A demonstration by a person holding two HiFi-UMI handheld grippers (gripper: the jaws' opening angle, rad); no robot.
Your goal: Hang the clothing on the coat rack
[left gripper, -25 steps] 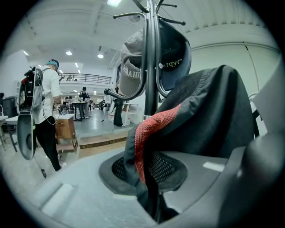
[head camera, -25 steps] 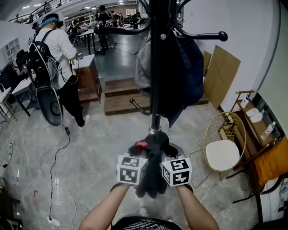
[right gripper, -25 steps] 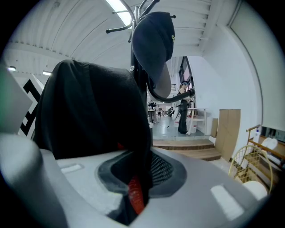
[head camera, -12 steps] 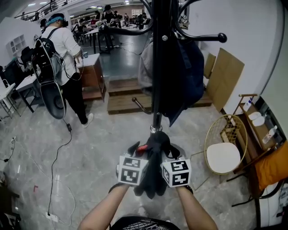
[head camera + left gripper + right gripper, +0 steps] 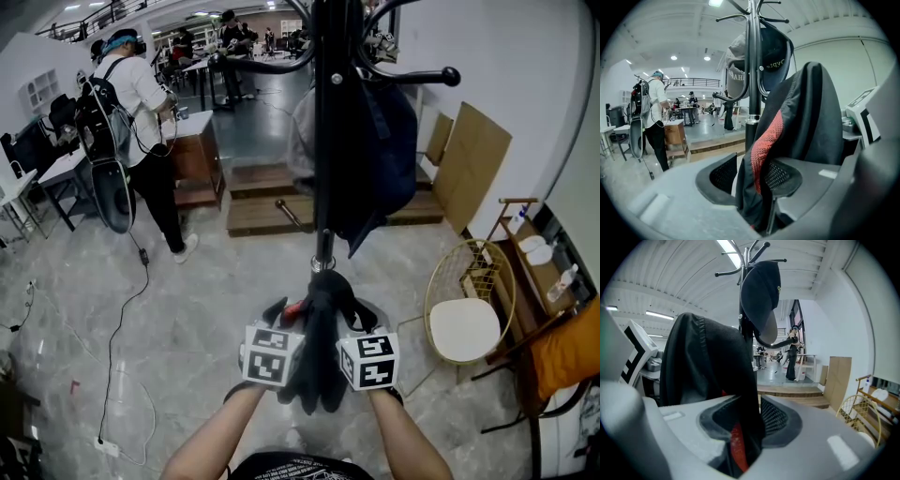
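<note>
A black garment with red trim (image 5: 319,337) drapes over and between my two grippers, low in front of the black coat rack pole (image 5: 323,141). My left gripper (image 5: 286,317) is opening. The cloth (image 5: 801,117) lies between its jaws against the right pad, and a gap shows at the left pad (image 5: 723,174). My right gripper (image 5: 352,321) is opening too. The garment (image 5: 708,357) hangs down through its jaws, with a gap on the left side. Above, the rack's hooks (image 5: 412,75) carry a dark blue jacket (image 5: 386,141) and a grey piece (image 5: 302,131).
A person with a backpack (image 5: 131,112) stands at the back left, with a cable (image 5: 117,337) trailing over the floor. A gold wire chair with a white seat (image 5: 464,323) stands right of me. Behind the rack are a wooden platform (image 5: 267,214) and a cardboard sheet (image 5: 473,159).
Both grippers and the garment stay in about the same place below the rack. The person at the back left has shifted a little.
</note>
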